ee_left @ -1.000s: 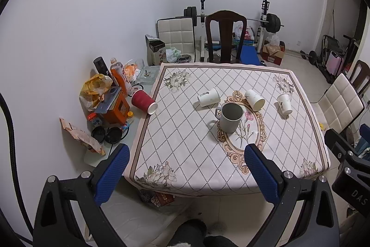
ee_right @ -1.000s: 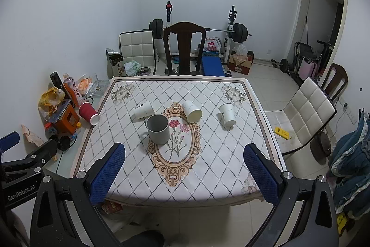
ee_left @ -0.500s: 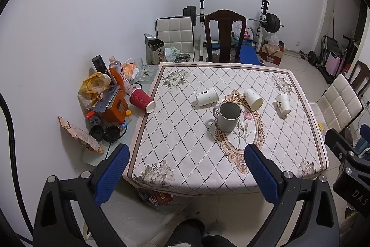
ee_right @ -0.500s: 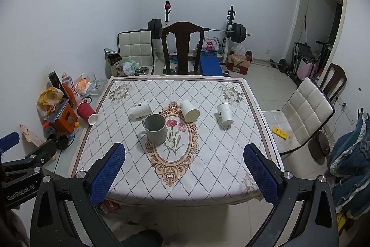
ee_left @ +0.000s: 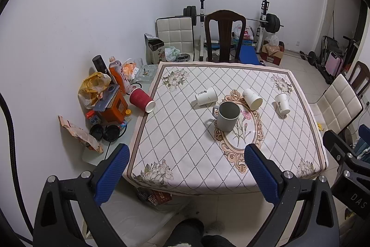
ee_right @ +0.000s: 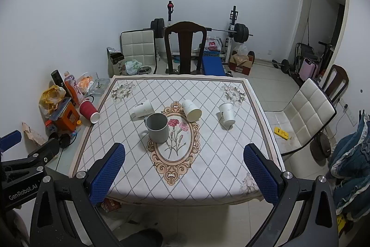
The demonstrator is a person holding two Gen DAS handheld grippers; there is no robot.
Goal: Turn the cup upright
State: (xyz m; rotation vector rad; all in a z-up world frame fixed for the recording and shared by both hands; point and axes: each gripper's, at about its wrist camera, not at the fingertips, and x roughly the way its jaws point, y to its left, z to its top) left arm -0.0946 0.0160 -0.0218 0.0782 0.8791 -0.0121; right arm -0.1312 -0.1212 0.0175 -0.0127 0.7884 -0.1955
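Observation:
Three white paper cups lie on their sides on the patterned tablecloth: one at the left (ee_left: 206,96) (ee_right: 143,108), one in the middle (ee_left: 252,99) (ee_right: 191,110), one at the right (ee_left: 282,103) (ee_right: 226,117). A red paper cup (ee_left: 141,100) (ee_right: 89,111) lies on its side at the table's left edge. A grey mug (ee_left: 227,116) (ee_right: 158,127) stands upright near the centre. My left gripper (ee_left: 185,168) and right gripper (ee_right: 185,168) are both open and empty, held well back from the table's near edge.
The table (ee_left: 185,166) has clutter at its left: an orange bottle (ee_left: 118,74), a yellow bag (ee_left: 93,88), an orange box (ee_left: 114,107). A dark wooden chair (ee_left: 224,36) stands behind, a white chair (ee_right: 307,117) at the right. A barbell rack stands against the back wall.
Both grippers have drifted slightly back and away from the table, so the table looks a little smaller and higher in view. Nothing on the table has moved.

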